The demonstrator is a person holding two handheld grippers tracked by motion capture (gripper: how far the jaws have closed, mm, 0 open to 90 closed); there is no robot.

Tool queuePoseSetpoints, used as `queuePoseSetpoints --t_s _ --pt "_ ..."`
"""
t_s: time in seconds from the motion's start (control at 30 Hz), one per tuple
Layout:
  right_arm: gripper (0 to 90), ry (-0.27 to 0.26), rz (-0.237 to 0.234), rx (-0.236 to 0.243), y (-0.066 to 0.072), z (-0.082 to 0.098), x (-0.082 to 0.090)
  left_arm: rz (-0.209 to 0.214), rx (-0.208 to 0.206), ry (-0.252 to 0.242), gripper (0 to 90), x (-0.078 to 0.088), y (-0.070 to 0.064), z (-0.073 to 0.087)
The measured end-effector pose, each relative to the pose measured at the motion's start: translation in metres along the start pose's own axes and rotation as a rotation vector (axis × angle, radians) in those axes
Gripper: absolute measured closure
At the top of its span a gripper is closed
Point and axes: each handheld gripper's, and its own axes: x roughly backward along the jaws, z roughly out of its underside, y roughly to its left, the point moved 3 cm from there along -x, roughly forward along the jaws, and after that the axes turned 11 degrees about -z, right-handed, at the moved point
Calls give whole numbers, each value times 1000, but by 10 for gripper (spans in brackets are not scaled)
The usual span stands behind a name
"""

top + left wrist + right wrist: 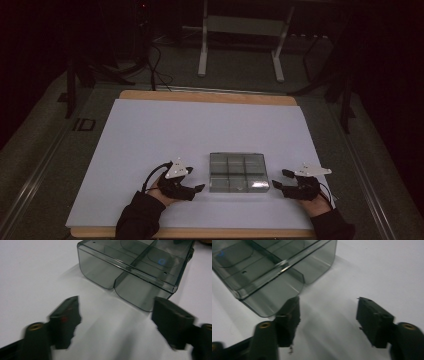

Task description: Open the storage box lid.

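Observation:
A smoky clear plastic organiser box [237,172] with several compartments lies on the white sheet near the table's front edge. My left gripper [195,179] rests just to its left, jaws pointing at the box's side, open with nothing between them. In the left gripper view the box [130,267] stands a short way beyond the open left gripper [116,303]. My right gripper [281,179] sits just right of the box, also open and empty. In the right gripper view the box [269,270] has a corner close to the inner finger [290,315] of the right gripper [328,301].
A white sheet [165,130] covers a wooden board [200,96] on the table. Beyond the table stand a metal frame's legs [202,60] and some cables [157,70] on a dark floor.

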Motion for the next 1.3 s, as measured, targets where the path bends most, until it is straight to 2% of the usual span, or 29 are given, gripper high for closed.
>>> queuePoseSetpoints --t_s 0.13,0.17,0.2,0.3,0.47,0.53,0.57,0.6,0.87,1.3 --pt "446 5 -23 20 4 0 -3 14 -7 8 434 -3 -2 -1" --pt "491 18 -39 34 6 0 -5 15 -13 13 491 -4 -3 -1" --pt "491 18 -39 34 6 0 -5 17 -19 14 491 -5 -3 -1" --pt "563 26 -58 38 8 -1 -7 29 -29 16 573 -7 -4 -2" --pt "728 35 -99 57 10 -3 -8 50 -36 23 700 -10 -5 -4" --pt "790 30 -101 70 12 -5 -7 54 -43 22 747 -10 -6 -4" --pt "790 30 -101 70 12 -5 -7 54 -43 22 772 -10 -6 -4" --pt "834 38 -106 96 14 -8 -7 59 -48 18 799 -11 -7 -6" --pt "875 42 -124 140 19 -13 -8 69 -62 -10 853 -10 -11 -14" --pt "899 40 -128 144 21 -18 -5 56 -106 -2 878 -8 -16 -16"
